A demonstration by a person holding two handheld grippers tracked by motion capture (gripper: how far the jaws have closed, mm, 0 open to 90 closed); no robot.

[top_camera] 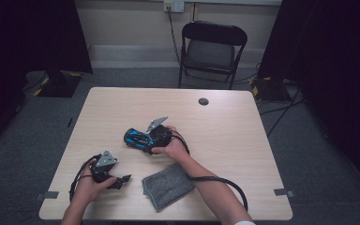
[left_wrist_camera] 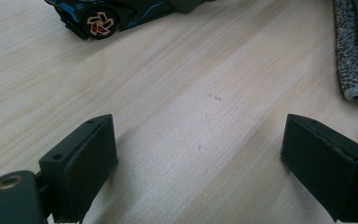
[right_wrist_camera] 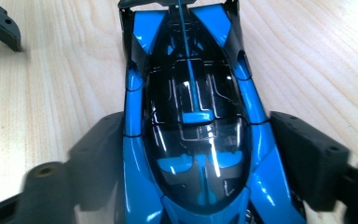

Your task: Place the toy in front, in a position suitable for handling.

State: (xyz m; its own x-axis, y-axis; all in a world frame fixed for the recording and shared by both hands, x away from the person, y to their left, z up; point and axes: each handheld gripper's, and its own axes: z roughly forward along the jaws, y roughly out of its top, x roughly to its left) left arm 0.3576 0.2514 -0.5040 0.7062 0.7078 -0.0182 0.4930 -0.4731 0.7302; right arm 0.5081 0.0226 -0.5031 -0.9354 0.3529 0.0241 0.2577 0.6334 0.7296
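Car (right_wrist_camera: pixel 193 121) sits mid-table, just left of my right gripper (right_wrist_camera: pixel 196 158), its body between my jaws. They flank its sides, but I can't tell whether the pads press or merely straddle. I judge it light, hard and glossy, so slippery; the flanks at the cockpit seem the safest hold. My left gripper (left_wrist_camera: pixel 200 158) rests near-left, jaws apart and empty, beside the cloth (top_camera: pixel 167 185).

Prob. lab: dark curtains (top_camera: pixel 37 33), lone table (top_camera: pixel 243 136).
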